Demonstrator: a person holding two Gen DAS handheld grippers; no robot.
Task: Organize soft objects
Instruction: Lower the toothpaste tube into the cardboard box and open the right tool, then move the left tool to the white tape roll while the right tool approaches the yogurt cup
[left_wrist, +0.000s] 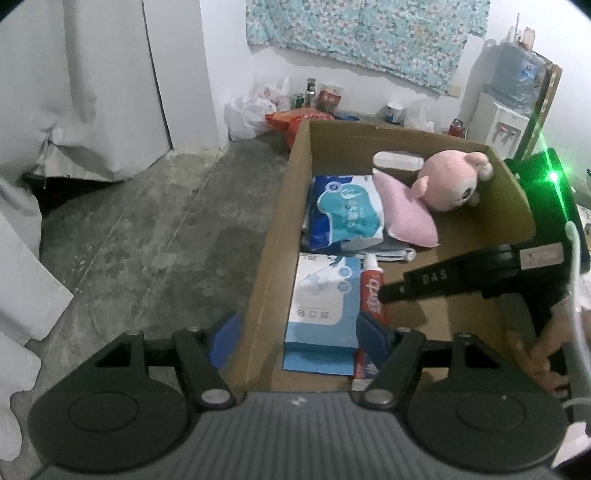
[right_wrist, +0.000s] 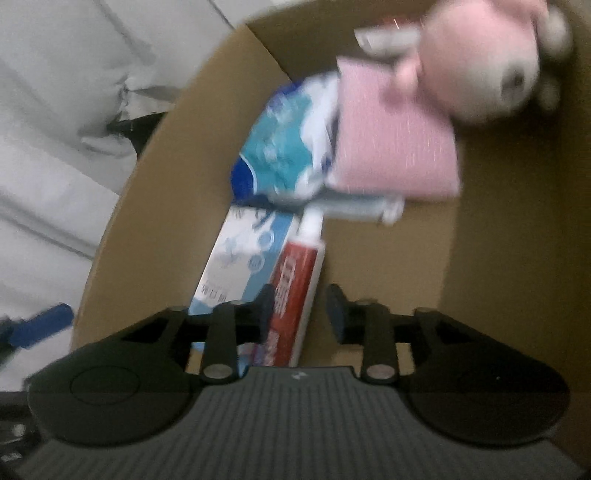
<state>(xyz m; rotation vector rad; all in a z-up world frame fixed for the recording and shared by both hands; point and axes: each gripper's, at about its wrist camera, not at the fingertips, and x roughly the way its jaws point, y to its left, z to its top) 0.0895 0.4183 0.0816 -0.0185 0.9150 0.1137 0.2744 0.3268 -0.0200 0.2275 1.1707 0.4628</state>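
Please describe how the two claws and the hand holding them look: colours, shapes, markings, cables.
Left claw: black linkage arms, silver pivot bolts, round black discs, ribbed grey body, blue pads. Right claw: same build, darker pads; the left view shows white lettering, a white label, a green light and a pale cable by the hand.

A: How is the left gripper (left_wrist: 297, 338)?
B: Jaws wide apart, tilted downward; nothing pressed between them.
A: And the right gripper (right_wrist: 301, 314)?
B: Angled down too; jaws narrowly parted, gripping nothing; a hand (left_wrist: 543, 354) holds it.
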